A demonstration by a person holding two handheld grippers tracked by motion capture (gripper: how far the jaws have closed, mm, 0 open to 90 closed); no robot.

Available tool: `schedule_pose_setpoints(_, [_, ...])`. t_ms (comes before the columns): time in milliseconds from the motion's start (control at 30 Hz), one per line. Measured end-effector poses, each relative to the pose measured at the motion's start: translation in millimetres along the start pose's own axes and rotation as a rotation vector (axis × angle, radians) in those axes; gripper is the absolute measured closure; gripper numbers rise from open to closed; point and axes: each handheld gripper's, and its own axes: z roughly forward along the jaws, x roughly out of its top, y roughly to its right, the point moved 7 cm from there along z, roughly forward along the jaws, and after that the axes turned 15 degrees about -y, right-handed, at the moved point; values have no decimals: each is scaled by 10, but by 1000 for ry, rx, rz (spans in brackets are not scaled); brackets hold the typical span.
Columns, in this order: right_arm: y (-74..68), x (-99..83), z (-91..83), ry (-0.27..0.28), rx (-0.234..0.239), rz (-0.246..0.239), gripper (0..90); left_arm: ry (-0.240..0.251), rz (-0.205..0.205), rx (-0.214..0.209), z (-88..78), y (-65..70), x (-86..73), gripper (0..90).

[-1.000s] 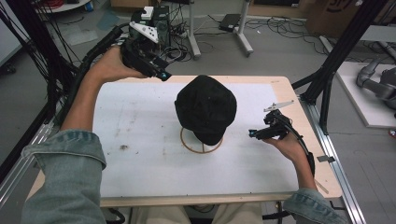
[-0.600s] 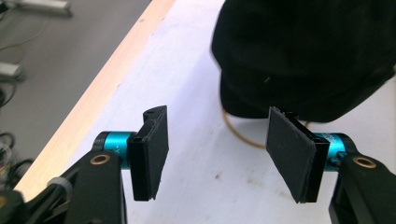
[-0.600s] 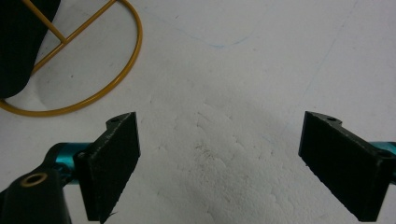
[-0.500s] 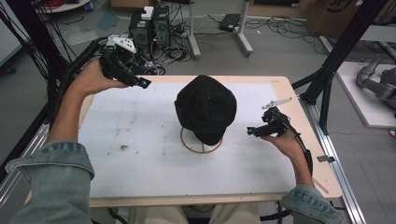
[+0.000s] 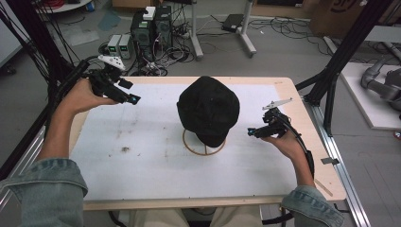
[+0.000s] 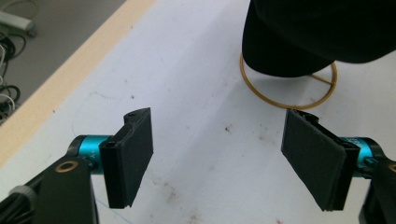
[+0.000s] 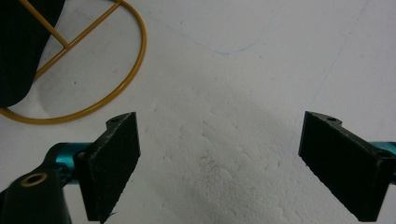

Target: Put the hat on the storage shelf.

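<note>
A black cap (image 5: 208, 109) sits on a gold wire stand whose ring base (image 5: 203, 153) rests on the middle of the white tabletop (image 5: 156, 165). My left gripper (image 5: 130, 92) hovers over the table's far left part, well left of the cap. Its jaws have just been opening, and in the left gripper view it (image 6: 215, 140) stands open over bare, stained board, with the cap (image 6: 317, 32) and ring (image 6: 275, 100) ahead. My right gripper (image 5: 253, 132) is held just right of the cap. It (image 7: 219, 140) is open and empty, near the ring (image 7: 135, 60).
Computer towers (image 5: 151, 28) and loose cables lie on the floor beyond the table's far edge. Black frame struts (image 5: 340, 56) rise at the right and left of the table. A pale wooden rim (image 5: 302, 99) borders the white board. Dark stains (image 5: 124, 149) mark its left half.
My left hand has swung leftward and down from beside the cap's far side to the table's far left. The right hand and the cap have stayed in place.
</note>
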Motion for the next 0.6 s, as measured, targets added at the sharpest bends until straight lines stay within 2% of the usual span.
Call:
schedule_pose_setpoints(67, [1,-3,4,-3,0,2,123,-17,4,4,33,-12,-35,250])
schedule_pose_setpoints(100, [1,-3,6,-4,0,2,123,-19,-10,5,57,-16,-50,246])
schedule_pose_setpoints(333, [-1,-2,5,-5,2,4,122,-24,-8,22,105,-39,-96,240])
schedule_pose_setpoints(600, [0,2,10,-3,2,0,123,-29,-3,23,109,-31,-107,241])
